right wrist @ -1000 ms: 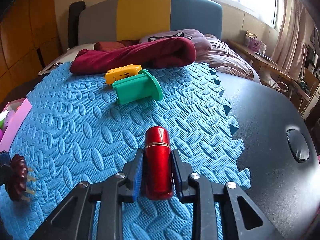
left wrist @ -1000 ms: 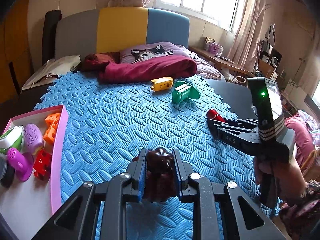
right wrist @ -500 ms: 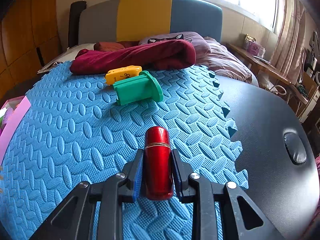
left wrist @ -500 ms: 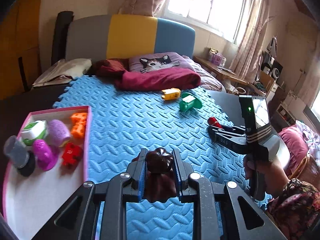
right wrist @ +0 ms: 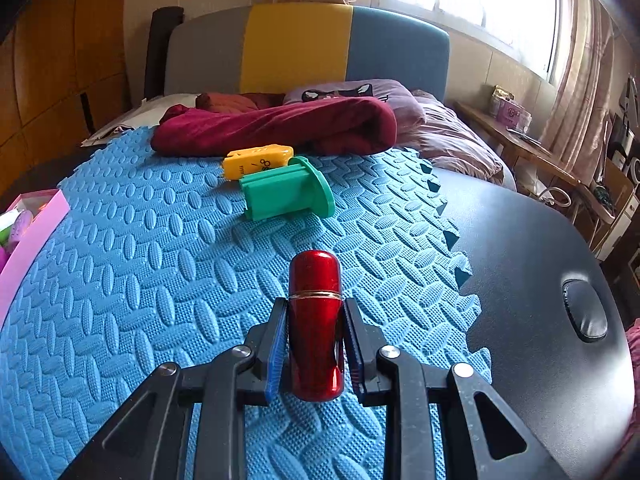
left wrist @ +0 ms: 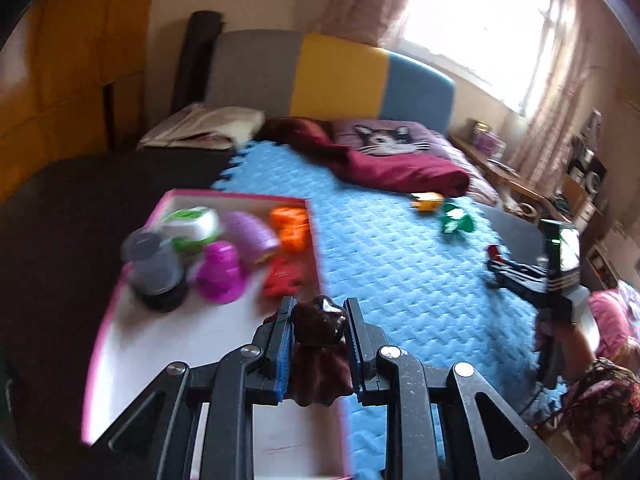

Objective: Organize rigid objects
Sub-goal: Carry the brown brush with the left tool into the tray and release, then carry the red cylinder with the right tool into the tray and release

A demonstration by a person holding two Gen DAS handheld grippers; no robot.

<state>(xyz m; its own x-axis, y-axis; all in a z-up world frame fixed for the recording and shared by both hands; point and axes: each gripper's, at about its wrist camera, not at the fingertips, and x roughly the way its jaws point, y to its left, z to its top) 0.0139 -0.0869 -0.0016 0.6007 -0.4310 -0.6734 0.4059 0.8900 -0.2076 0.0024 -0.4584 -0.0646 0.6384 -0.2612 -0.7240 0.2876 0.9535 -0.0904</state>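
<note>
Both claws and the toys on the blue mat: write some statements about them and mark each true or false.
1. The left claw is shut on a dark brown toy. True.
2. The right claw is open. False: it grips a red capsule.
3. The green piece stands inside the pink tray. False: it lies on the blue mat.
4. The yellow toy lies just behind the green piece. True.
</note>
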